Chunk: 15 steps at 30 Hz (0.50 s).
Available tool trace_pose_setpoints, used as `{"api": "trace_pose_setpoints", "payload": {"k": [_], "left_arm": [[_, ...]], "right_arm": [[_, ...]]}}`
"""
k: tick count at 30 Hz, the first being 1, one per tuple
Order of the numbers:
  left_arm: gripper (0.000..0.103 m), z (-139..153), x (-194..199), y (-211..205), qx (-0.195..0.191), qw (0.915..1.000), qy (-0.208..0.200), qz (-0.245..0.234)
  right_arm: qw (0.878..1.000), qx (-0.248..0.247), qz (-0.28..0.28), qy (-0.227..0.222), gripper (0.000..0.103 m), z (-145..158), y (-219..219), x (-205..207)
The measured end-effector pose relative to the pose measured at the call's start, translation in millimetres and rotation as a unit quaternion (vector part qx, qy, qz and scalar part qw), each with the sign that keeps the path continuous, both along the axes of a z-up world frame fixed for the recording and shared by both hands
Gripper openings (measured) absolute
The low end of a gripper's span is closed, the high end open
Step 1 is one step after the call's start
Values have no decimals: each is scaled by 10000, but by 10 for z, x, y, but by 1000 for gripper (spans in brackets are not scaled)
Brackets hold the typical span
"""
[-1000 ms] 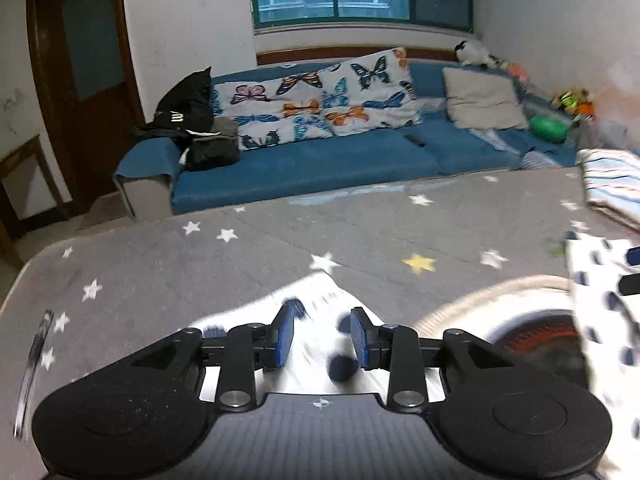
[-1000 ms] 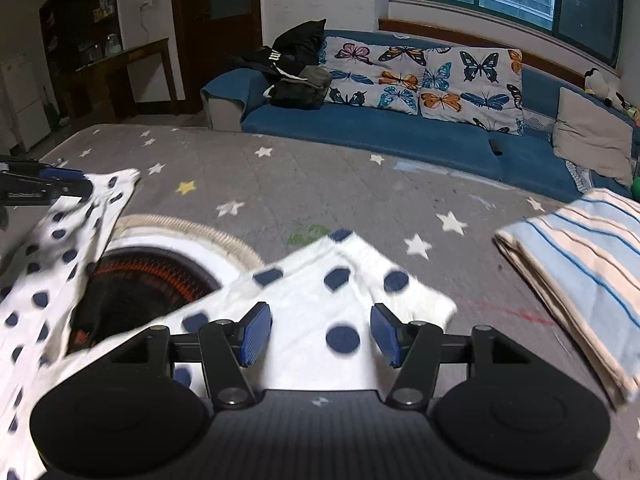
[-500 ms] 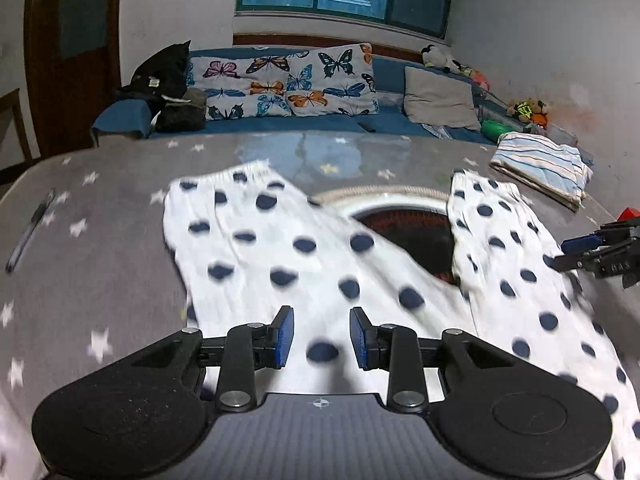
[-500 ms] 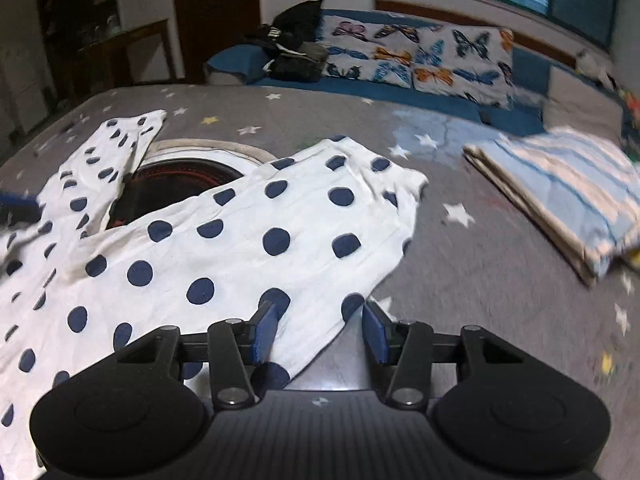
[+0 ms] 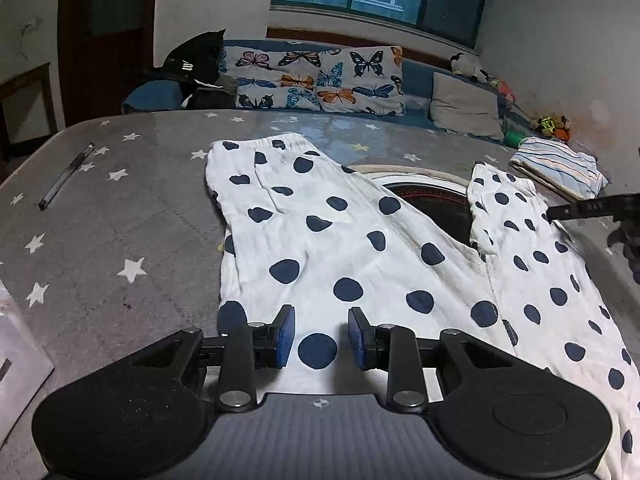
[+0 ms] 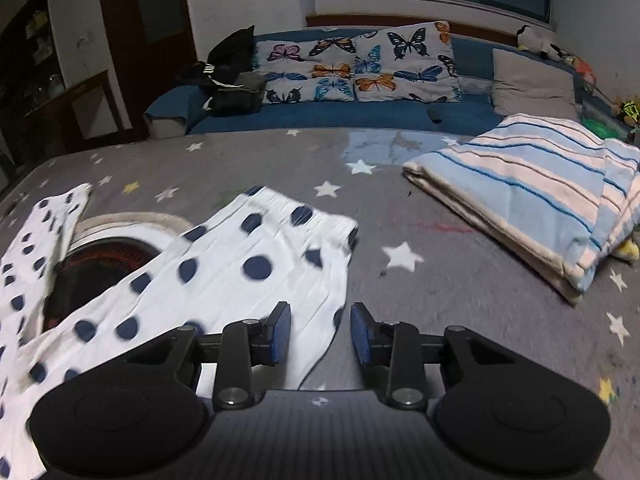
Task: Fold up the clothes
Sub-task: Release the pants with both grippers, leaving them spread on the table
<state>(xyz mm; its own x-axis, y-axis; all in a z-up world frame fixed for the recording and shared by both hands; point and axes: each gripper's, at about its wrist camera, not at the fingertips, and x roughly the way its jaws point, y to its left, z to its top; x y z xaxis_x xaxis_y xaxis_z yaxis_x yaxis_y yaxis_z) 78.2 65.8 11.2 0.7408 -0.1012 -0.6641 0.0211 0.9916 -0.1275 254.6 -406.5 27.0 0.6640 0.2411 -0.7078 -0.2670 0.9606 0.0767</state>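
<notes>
From my left wrist view, my left hand-held gripper (image 5: 321, 338) hangs low over the polka-dot trousers (image 5: 360, 256), which lie spread flat on the grey star-patterned counter (image 5: 120, 216). Its blue pads stand apart with white dotted cloth showing in the gap between them; I cannot tell whether the pads touch the fabric. The two trouser legs fan away from me, with a round dark opening (image 5: 432, 204) in the counter showing between them. A pen (image 5: 66, 176) lies well apart to the left, and a folded striped garment (image 5: 560, 168) rests far right.

From my right wrist view, my right hand-held gripper (image 6: 320, 332) has just been narrowing its jaws, yet they are still spread. The outer edge of one trouser leg (image 6: 248, 276) sits in the gap, grey counter beside it, and neither pad presses on the cloth. The folded striped garment (image 6: 532, 196) lies off to the right.
</notes>
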Motion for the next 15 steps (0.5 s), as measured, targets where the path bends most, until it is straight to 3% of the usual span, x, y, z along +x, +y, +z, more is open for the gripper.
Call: {"api": "trace_pose_setpoints", "payload": {"k": [3, 7, 12, 15], "left_arm": [[31, -10, -34, -2, 77, 10000, -28, 15], [31, -19, -79, -25, 246, 9997, -60, 11], [32, -26, -111, -30, 347, 9994, -87, 19], [32, -22, -105, -32, 397, 9992, -86, 22]], "right_arm": [[10000, -20, -15, -75, 31, -34, 16, 103], [9998, -122, -29, -148, 8, -44, 34, 195], [9974, -615, -175, -339, 5, -44, 56, 204], [9953, -843, -203, -436, 8, -32, 74, 191]]}}
